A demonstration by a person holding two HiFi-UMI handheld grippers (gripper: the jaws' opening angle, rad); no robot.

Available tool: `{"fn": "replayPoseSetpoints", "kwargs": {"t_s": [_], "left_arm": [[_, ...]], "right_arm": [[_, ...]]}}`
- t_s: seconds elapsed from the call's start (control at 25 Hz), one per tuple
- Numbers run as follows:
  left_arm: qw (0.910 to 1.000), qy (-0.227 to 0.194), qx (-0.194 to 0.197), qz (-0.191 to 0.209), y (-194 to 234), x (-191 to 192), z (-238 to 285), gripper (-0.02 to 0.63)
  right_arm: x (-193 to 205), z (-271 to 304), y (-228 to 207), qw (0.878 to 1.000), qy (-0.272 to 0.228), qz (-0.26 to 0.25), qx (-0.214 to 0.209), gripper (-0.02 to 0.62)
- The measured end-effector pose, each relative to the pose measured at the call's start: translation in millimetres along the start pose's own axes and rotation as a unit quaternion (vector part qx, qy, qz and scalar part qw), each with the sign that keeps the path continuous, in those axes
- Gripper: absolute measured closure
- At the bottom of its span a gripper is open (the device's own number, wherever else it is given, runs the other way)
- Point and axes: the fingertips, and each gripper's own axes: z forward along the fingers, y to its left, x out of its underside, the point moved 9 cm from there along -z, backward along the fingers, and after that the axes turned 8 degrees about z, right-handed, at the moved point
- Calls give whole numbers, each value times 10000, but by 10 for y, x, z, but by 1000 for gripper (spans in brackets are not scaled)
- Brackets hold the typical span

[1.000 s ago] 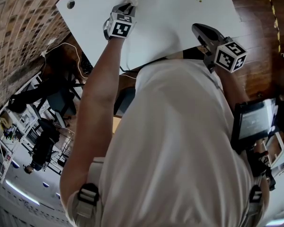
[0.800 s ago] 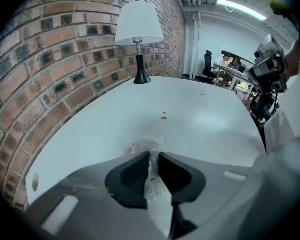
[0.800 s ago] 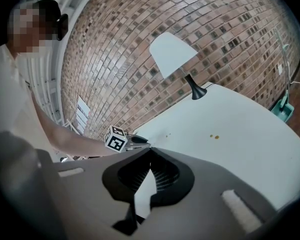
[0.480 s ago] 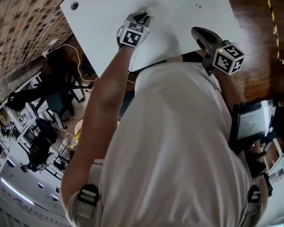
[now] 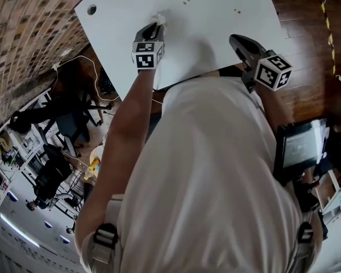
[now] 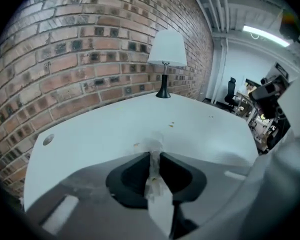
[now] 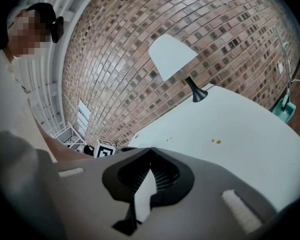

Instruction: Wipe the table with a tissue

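Head view: your left gripper (image 5: 156, 26) reaches over the white table (image 5: 227, 27). The tissue (image 5: 159, 19) is a small white tuft at its tip, right at the tabletop. I cannot tell whether it touches. Brown specks (image 5: 185, 2) lie at 1 o'clock from the tuft, apart from it. A round cable hole (image 5: 91, 9) sits at 9 o'clock, well apart. The jaw gap is not visible here.

Left gripper view: the jaws are nearly together and pinch the tissue in the narrow slot. They have just been easing open, but the tissue fills the gap. The tuft pokes out at 12 o'clock. Only the gripper views show the lamp (image 6: 166, 49) by the brick wall (image 6: 90, 44).

Right gripper view: the jaw tips of your right gripper (image 7: 150, 151) meet with nothing between them. In the head view it hangs over the table's near edge, at 4 o'clock from the left gripper.
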Motion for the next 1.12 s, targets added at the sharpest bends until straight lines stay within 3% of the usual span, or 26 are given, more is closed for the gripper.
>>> {"fn": "replayPoseSetpoints", "kwargs": {"t_s": [0.16, 0.36, 0.68, 0.76, 0.84, 1.0, 1.12], "left_arm": [[9994, 309, 42, 174, -6, 58, 96, 537], [9929, 309, 532, 1016, -464, -42, 333, 541], [9777, 316, 1548, 1383, -1170, -154, 346, 541], [9719, 311, 1927, 1314, -1271, -168, 278, 540], [9720, 191, 2089, 1059, -1392, -224, 249, 540], [9870, -75, 1566, 342, -1404, -401, 219, 538], [9933, -200, 1134, 26, -1283, -370, 154, 538]], "right_arm": [[3, 17, 1, 10000, -4, 17, -12, 588], [-24, -15, -29, 10000, -34, 34, 60, 588], [-22, -26, -18, 10000, 0, 6, -10, 588], [-54, -47, -30, 10000, 22, -15, -38, 588], [-125, -135, -113, 10000, 38, -31, -76, 588], [-281, -262, -345, 9996, 68, -30, -258, 588], [-308, -259, -402, 9991, 181, -65, -384, 588]]}}
